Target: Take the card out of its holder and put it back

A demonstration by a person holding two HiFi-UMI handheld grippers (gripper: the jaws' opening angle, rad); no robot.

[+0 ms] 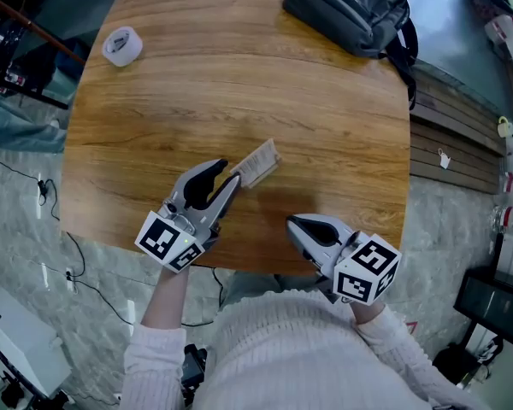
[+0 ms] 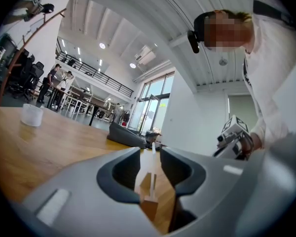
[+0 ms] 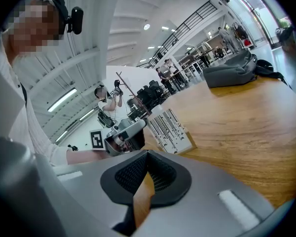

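Observation:
A white card printed with black bars (image 3: 168, 126) stands upright in a small wooden holder (image 3: 186, 145) on the round wooden table (image 1: 239, 75). From above, the card (image 1: 258, 162) lies just beyond the tips of my left gripper (image 1: 232, 176). In the left gripper view the card (image 2: 153, 154) shows edge-on in its holder (image 2: 149, 194), between the jaws of the left gripper (image 2: 151, 149); they stand open, with a gap on each side of the card. My right gripper (image 1: 291, 222) rests near the table's front edge, to the right of the card, shut on nothing (image 3: 148, 154).
A black bag (image 1: 350, 11) lies at the far right of the table. A roll of tape (image 1: 121, 45) sits at the far left. The front edge of the table runs just beneath both grippers. People and desks stand far off in the room.

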